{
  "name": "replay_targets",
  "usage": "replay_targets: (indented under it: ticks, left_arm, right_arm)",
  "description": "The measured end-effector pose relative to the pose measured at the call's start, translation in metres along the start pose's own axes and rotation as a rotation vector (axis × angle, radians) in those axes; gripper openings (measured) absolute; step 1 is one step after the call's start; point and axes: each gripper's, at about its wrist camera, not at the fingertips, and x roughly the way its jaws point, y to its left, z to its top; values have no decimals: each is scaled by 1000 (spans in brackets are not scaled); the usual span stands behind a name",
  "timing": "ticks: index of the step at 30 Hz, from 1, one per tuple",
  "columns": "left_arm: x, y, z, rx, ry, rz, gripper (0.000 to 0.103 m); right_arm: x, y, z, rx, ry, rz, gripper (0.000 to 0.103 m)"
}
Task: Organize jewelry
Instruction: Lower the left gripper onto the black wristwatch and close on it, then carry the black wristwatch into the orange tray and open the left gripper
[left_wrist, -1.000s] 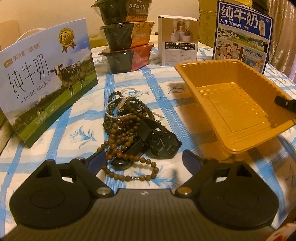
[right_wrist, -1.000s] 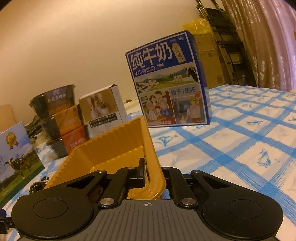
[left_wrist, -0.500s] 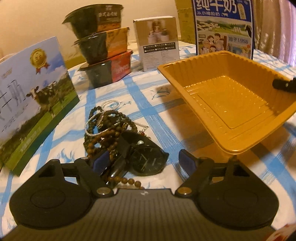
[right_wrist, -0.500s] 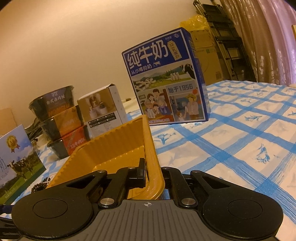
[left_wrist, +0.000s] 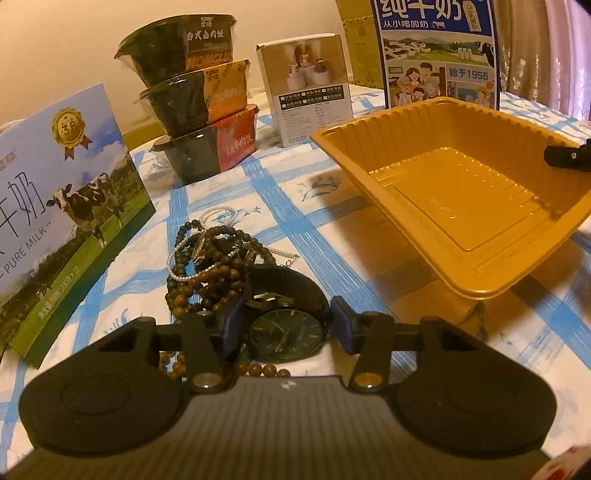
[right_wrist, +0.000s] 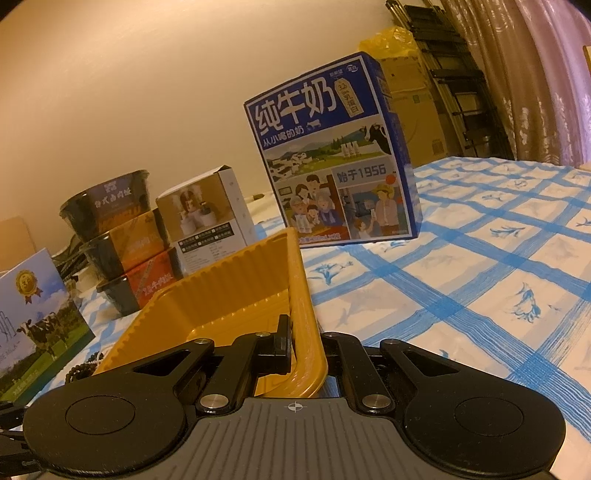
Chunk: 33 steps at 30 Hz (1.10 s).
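Left gripper (left_wrist: 286, 325): jaws closing, black round-faced wristwatch (left_wrist: 284, 334) sits between the blue pads. Left pad looks right against the watch and strap; right pad shows a sliver of gap off the case edge, so not clamped yet, no grasp.

Watch lies at the near end of a tangled pile of jewelry on the blue-and-white checked tablecloth (left_wrist: 332, 236). Same pile: brown wooden bead bracelets (left_wrist: 207, 280), dark bead strands (left_wrist: 236, 236) farther back, thin white pearl strand (left_wrist: 218, 214) at the far edge. A few brown beads trail under the gripper body, near side.

Right gripper (right_wrist: 306, 343): clenched on the near-right rim of the ribbed orange plastic tray (right_wrist: 236, 291), one finger inside the wall, one outside. Tray is tilted, held side raised, open face turned toward the pile; its low side is near the cloth, can't tell if it touches. In the left wrist view the tray (left_wrist: 461, 192) sits right of the jewelry, apart from it, nothing inside, with the right gripper's fingertip showing at its right rim.

Background: green-and-blue cow milk carton (left_wrist: 62, 206) far left, stack of three black food bowls (left_wrist: 195, 110) behind the pile, small white product box (left_wrist: 312, 88) to their right, tall blue milk box (left_wrist: 436, 51) behind the tray.
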Motion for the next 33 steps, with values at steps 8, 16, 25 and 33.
replay_targets:
  ticks: [8, 16, 25, 33]
  left_arm:
    - [-19, 5, 10, -13, -36, -25, 45]
    - [-34, 3, 28, -13, -96, -39, 45]
    - [-46, -3, 49, -45, -157, -93, 45]
    - [-40, -37, 61, -27, -182, -188, 45]
  right_arm:
    - [-1, 1, 0, -6, -1, 2, 6]
    - [-1, 1, 0, -5, -2, 2, 6]
    - [-2, 4, 1, -14, -8, 6, 6]
    - [-5, 3, 2, -29, -20, 2, 6]
